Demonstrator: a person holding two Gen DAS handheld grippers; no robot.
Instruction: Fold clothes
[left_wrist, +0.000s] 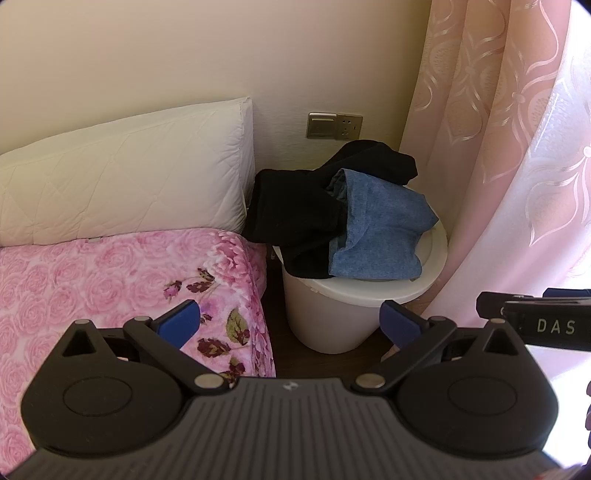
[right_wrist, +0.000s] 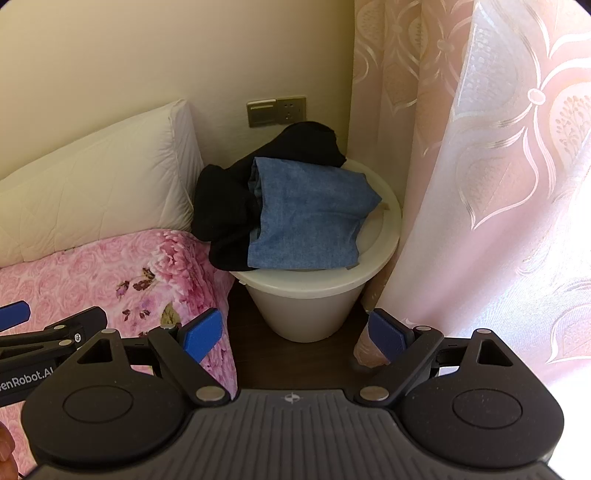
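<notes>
Clothes, namely a blue denim-like folded garment (right_wrist: 306, 218) and a black soft garment (right_wrist: 236, 206) bunched beside and behind it, are lying piled on top of a white round plastic bucket (right_wrist: 306, 306), which is standing on dark flooring between a bed with a pink rose-patterned blanket (right_wrist: 110, 273) and a pink patterned curtain (right_wrist: 480, 166). Whether the pile is awaiting folding or is already folded and set down, the views are not settling: the blue piece is looking squared, the black one loose. Both tools are facing the pile from in front and below it; the blue garment's long axis is running roughly left to right across both views. Left gripper (left_wrist: 290, 325) and right gripper (right_wrist: 295, 336) are each standing wide apart at the jaws, gripping nothing. Neither is clearly nearer. Only the left wrist view is showing the right tool's lettered body at its right edge; only the right wrist view is showing the left tool's arm over the blanket.
</notes>
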